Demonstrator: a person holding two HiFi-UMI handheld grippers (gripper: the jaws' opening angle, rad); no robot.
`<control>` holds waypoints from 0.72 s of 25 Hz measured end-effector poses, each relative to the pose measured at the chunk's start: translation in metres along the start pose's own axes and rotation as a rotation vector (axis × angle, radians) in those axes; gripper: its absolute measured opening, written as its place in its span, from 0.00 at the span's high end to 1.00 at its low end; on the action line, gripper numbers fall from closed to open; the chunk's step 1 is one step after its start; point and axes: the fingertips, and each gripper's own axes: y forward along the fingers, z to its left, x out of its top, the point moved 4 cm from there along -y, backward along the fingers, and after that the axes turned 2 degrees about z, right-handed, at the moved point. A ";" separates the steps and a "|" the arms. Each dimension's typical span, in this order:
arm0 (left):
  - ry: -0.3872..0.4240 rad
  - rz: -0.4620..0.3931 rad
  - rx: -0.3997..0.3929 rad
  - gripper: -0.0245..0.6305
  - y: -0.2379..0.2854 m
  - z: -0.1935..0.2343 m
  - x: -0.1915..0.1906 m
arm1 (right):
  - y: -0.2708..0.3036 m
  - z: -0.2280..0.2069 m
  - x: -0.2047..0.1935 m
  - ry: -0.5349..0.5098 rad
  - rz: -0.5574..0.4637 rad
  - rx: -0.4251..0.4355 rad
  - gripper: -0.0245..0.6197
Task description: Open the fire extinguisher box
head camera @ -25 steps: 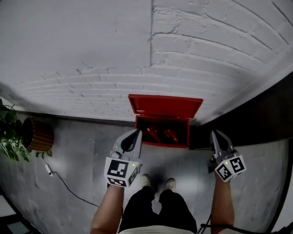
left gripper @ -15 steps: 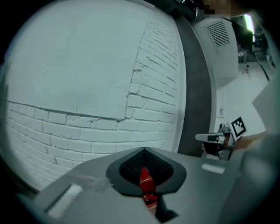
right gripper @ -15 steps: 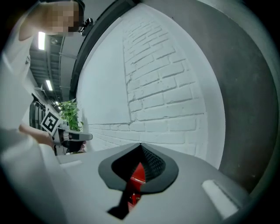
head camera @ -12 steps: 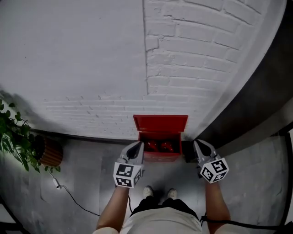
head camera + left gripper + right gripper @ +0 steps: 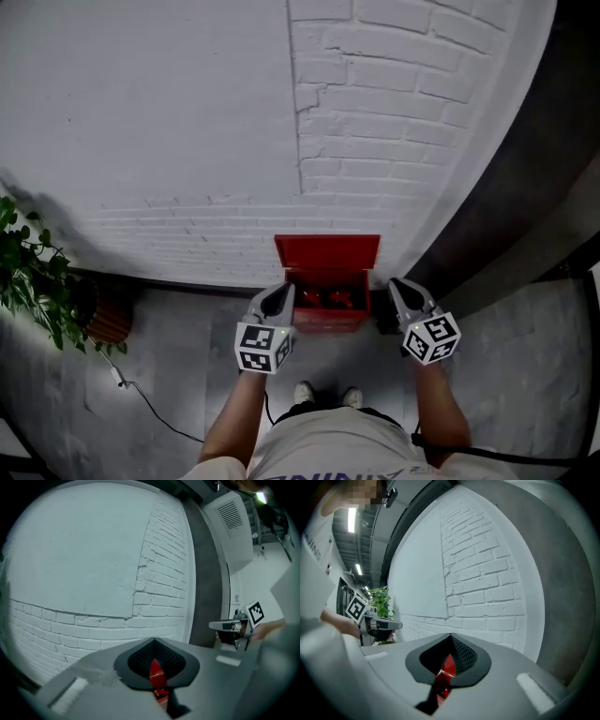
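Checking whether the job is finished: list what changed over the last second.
The left hand-held gripper and right hand-held gripper rose away from the fire extinguisher box as the person straightened up, jaws shut and empty. The lid stayed open; the potted plant is unmoved.

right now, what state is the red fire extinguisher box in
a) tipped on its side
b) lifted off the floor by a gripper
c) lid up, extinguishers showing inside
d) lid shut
c: in the head view the red fire extinguisher box sits on the floor with its lid raised against the white brick wall, and red extinguishers show inside.
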 end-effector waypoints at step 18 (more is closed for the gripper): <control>0.006 0.005 -0.006 0.96 0.001 -0.004 0.000 | -0.007 -0.001 0.001 -0.013 0.007 -0.001 0.95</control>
